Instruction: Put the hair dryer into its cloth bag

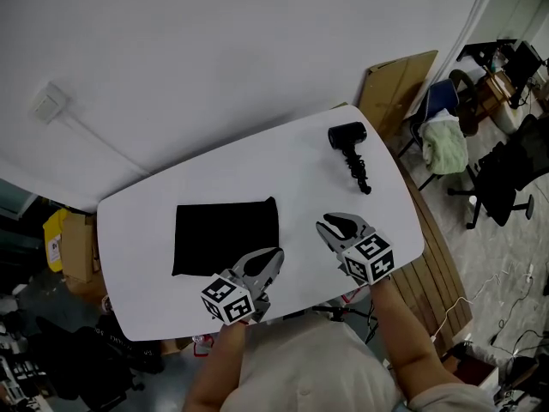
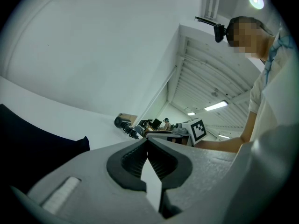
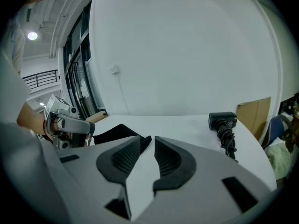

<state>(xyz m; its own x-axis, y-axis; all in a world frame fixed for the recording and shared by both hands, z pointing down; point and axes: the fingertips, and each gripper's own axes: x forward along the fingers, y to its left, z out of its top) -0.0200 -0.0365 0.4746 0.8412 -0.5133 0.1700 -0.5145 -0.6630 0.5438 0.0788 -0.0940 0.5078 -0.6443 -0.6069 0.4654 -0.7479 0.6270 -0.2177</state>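
White table [image 1: 129, 230], seen from above. Black cloth bag [image 1: 225, 234] is laid flat at the left-middle of the top, its mouth not made out. Hair dryer [image 1: 347, 136] is lying at the far right corner, with its cord [image 1: 361, 175] bunched on the near side of it. It is well apart from the bag and is not touched by either tool.

Left gripper [image 1: 274, 254] is held at the near right corner of the bag; contact cannot be told. In its own view the left gripper [image 2: 147, 142] is seen with tips pressed together and nothing caught, the bag [image 2: 32, 134] lying off to its left.

Right gripper [image 1: 329, 224] is held over bare table between bag and dryer. Its jaws [image 3: 153, 140] are parted by a narrow gap and are empty. The dryer [image 3: 223, 120] is seen far right of them.

A cardboard sheet [image 1: 399, 84] is propped behind the table's far right.
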